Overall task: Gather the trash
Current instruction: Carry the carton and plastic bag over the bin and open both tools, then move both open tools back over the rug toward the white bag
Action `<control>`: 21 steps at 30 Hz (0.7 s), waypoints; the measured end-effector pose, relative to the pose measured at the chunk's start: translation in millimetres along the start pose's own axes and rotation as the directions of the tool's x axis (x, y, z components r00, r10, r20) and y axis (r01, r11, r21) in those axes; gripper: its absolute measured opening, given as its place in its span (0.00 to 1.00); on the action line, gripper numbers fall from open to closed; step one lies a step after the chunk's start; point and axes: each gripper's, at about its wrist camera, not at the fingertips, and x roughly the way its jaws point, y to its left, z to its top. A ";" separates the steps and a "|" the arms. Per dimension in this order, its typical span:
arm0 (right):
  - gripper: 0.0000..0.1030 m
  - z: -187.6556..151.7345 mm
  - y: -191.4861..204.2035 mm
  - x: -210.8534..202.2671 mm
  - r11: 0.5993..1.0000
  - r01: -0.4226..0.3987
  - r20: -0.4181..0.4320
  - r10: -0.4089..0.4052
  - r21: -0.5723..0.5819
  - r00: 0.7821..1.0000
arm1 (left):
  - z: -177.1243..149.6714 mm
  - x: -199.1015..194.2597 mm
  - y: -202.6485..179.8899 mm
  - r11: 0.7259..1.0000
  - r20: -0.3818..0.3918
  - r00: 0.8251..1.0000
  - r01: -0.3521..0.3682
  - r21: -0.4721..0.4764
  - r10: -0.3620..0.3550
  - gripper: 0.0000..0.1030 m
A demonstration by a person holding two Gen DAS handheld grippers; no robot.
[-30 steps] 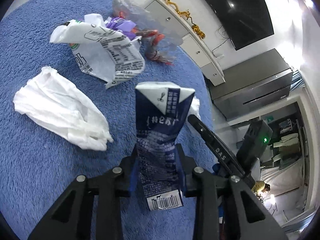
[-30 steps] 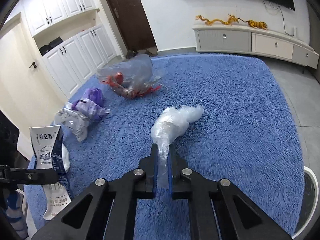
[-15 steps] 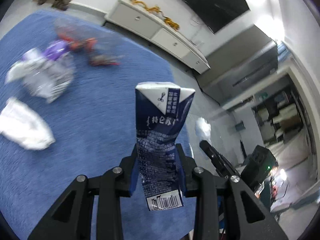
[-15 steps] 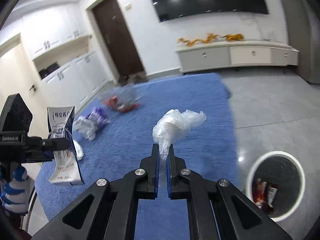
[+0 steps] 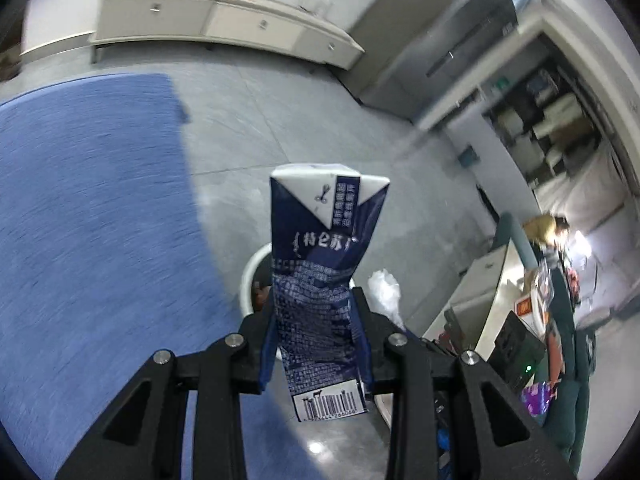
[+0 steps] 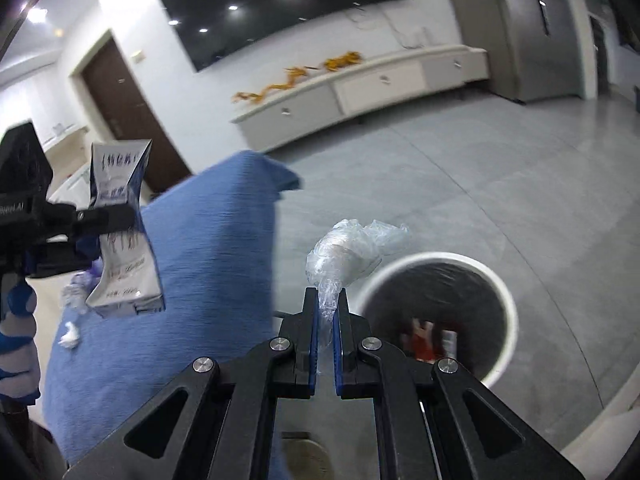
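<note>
The left gripper (image 5: 316, 328) pinches a crumpled dark-blue milk carton (image 5: 320, 280) upright at the centre of its view, its 2 pads pressed against the carton's sides. Behind the carton, a white bin (image 5: 250, 280) shows only a sliver of rim on the grey floor (image 5: 304, 120). The right gripper (image 6: 326, 316) is pressed together on the tail of a clear plastic bag (image 6: 348, 248), the bunched bag standing above the fingertips just left of the bin's rim in its view. Inside the bin lie a few wrappers. A blue rug (image 6: 208, 264) fills the left of both views, with small white scraps (image 6: 70, 336) on it at lower left.
</note>
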 end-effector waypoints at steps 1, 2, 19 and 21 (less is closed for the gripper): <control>0.06 1.4 -9.1 3.7 1.000 0.008 -0.006 -0.008 0.012 1.000 | 7.4 16.6 -7.7 1.000 -0.015 1.000 -0.008 0.016 0.008 0.30; 0.07 2.8 -16.1 7.2 1.000 0.017 -0.013 -0.017 0.020 1.000 | 14.0 30.5 -15.0 1.000 -0.026 1.000 -0.012 0.028 0.013 0.30; 0.43 1.4 -60.6 36.0 0.983 0.162 -0.054 -0.158 0.087 0.986 | 33.0 77.2 -31.0 0.997 0.054 0.998 -0.011 0.073 0.007 0.61; 0.43 6.2 -53.2 28.5 0.986 0.149 -0.026 -0.148 0.079 0.989 | 29.3 48.7 -34.5 0.995 0.136 0.990 -0.035 0.090 0.023 0.61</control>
